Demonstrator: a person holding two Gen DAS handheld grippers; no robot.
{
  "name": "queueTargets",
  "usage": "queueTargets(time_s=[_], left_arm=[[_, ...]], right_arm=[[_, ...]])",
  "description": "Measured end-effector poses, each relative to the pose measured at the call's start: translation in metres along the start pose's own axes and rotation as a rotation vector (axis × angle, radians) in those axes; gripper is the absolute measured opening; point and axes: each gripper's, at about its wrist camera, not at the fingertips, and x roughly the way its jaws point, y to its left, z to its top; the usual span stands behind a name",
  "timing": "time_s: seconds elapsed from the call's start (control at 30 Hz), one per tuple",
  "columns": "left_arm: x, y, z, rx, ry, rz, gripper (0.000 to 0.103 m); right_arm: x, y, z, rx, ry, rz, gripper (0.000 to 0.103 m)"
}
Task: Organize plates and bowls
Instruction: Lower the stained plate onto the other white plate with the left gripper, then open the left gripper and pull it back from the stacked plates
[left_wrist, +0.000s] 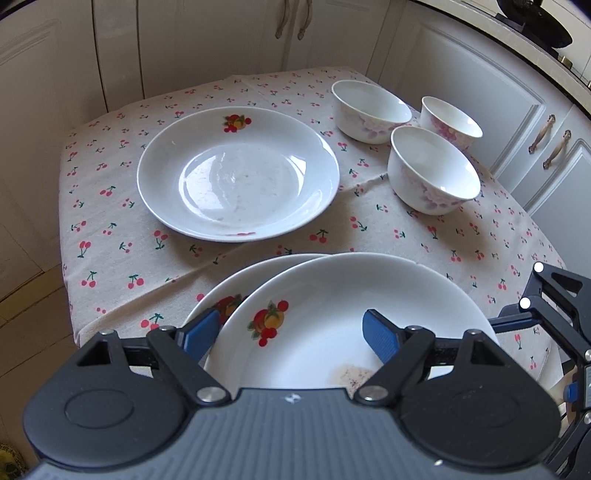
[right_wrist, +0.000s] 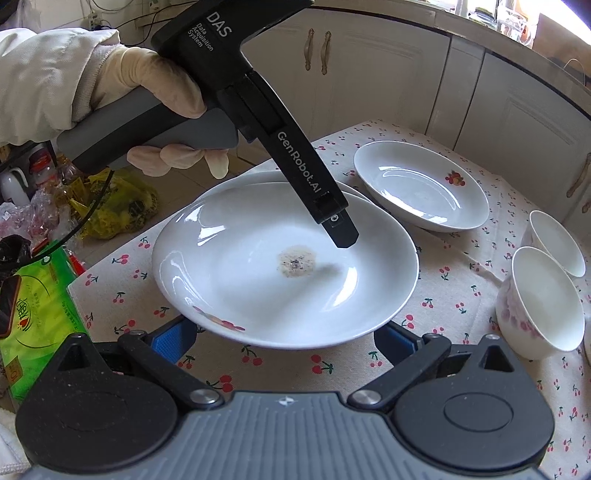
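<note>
Lettering on left tongs (left_wrist: 291, 317): "DAS Data Acquisition System", "GenRobot.AI". Three fruit-print plates and three floral bowls (left_wrist: 434, 170) on cherry-cloth surface (left_wrist: 406, 236). Stained plate (left_wrist: 332, 295) tilted atop second plate (left_wrist: 218, 295), third plate (left_wrist: 238, 173) apart. Left tongs wide, gripping nothing; right tongs (right_wrist: 282, 332) half hidden under stained plate's rim, grip impossible to tell.

The left hand-held gripper (right_wrist: 341, 236) reads "DAS" and "GenRobot.AI".
</note>
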Motion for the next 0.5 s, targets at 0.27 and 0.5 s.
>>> queueTargets(time_s=[0.27, 0.5], left_arm=[[-0.0036, 0.0024, -0.0012, -0.005, -0.021, 0.010, 0.085], [-0.0022, -0.0022, -0.0051, 0.004, -0.047, 0.024, 0.090]], right_arm=[[-0.0031, 0.0038, 0.0018, -0.004, -0.003, -0.007, 0.103], [-0.0038, 0.0047, -0.0019, -0.008, -0.007, -0.016, 0.103]])
